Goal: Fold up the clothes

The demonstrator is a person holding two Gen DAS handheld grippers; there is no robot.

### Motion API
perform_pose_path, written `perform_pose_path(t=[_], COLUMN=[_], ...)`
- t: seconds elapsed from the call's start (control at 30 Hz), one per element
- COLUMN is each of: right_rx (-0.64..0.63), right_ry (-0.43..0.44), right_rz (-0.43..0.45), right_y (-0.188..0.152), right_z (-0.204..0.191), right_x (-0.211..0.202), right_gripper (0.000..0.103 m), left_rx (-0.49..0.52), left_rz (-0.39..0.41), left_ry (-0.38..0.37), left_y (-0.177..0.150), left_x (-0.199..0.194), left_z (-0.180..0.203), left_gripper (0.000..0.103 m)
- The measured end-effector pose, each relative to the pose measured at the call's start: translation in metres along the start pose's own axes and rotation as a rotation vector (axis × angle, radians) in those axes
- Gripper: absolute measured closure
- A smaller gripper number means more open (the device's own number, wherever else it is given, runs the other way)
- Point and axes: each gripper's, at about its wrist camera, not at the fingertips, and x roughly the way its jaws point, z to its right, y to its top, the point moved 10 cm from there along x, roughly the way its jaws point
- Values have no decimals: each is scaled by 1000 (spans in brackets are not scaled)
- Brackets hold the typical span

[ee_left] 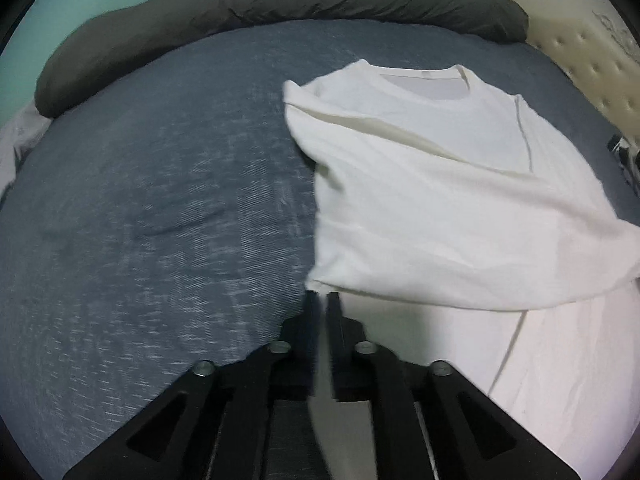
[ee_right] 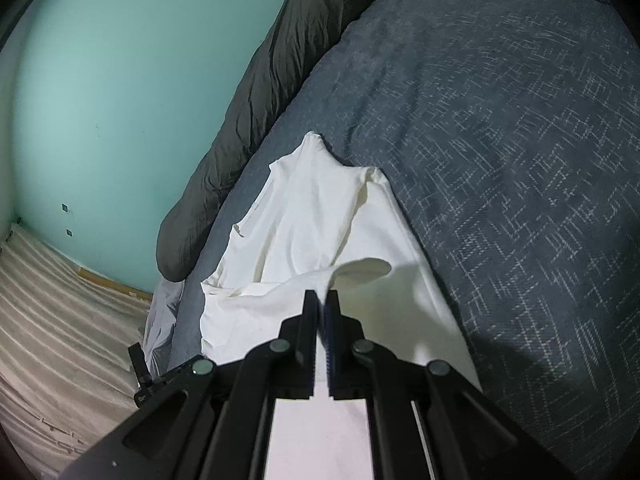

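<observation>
A white T-shirt (ee_left: 432, 184) lies on the dark blue bed cover (ee_left: 160, 200), its collar toward the headboard and one side folded over itself. My left gripper (ee_left: 322, 296) is shut on the shirt's lower edge at the fold's near corner. In the right wrist view the same shirt (ee_right: 316, 220) stretches away from me, bunched and lifted. My right gripper (ee_right: 322, 296) is shut on a raised fold of the shirt's fabric.
A dark grey rolled duvet (ee_left: 280, 4) runs along the bed's far edge by the teal wall (ee_right: 120, 80). A cream tufted headboard (ee_left: 592, 68) stands at right. The striped floor (ee_right: 52, 320) lies beside the bed. Blue cover extends left of the shirt.
</observation>
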Motion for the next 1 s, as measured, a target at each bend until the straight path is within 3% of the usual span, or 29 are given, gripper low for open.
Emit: perform_pose_path(t=[0.03, 0.33, 0.43, 0.5, 0.57, 0.67, 1.0], right_rx=[1, -2, -1, -1, -4, -9, 11], right_ry=[1, -3, -4, -4, -3, 0, -43], right_rz=[0, -6, -10, -13, -16, -25, -47], right_y=[0, -3, -4, -4, -4, -6, -13], right_z=[0, 1, 2, 2, 1, -1, 9], right_x=[0, 1, 2, 3, 2, 3, 4], right_gripper=[100, 100, 100, 100, 100, 100, 100], left_rx=[8, 49, 48, 60, 64, 23, -98], left_rz=[-3, 14, 25, 62, 107, 125, 58], left_ry=[4, 102, 134, 159, 184, 170, 58], left_y=[0, 5, 8, 11, 13, 9, 1], left_x=[2, 15, 16, 7, -4, -11, 5], left_z=[1, -9, -13, -11, -10, -13, -24], left_gripper=[71, 68, 70, 83, 87, 88, 86])
